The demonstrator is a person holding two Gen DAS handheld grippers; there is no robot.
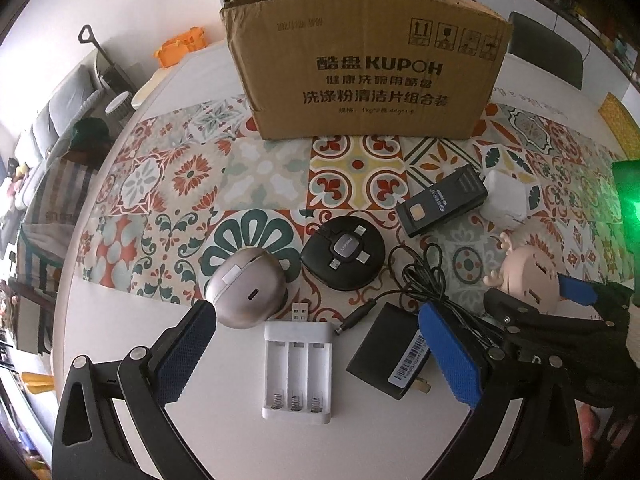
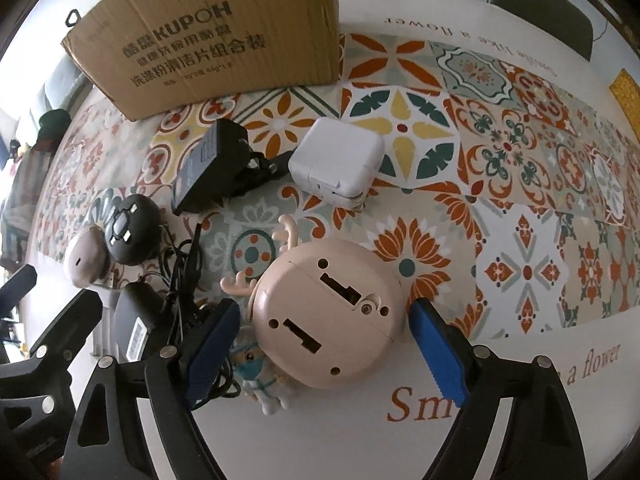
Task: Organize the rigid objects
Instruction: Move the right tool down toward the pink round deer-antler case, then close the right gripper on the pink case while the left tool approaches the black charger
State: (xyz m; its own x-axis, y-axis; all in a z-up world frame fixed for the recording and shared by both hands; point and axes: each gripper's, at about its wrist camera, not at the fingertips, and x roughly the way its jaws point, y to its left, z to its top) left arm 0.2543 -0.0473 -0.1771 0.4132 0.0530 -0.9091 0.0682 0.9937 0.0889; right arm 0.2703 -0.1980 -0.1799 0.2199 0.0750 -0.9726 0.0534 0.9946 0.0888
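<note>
From the left wrist, the left gripper [image 1: 316,350] hangs with jaws wide apart over the white three-slot plastic battery charger [image 1: 298,364], the open brown cardboard box [image 1: 366,60] standing behind; closing here could nudge the rounded silver case [image 1: 247,294] touching its left pad. From the right wrist, the right gripper [image 2: 324,354] brackets the beige antlered deer-shaped plastic gadget [image 2: 332,312], jaws open, not yet touching; its rounded shell may slip out, and the small masked figurine [image 2: 262,376] beside the left pad could topple.

Home: sofa [image 1: 60,116] beside patterned dining table [image 1: 120,320]
</note>
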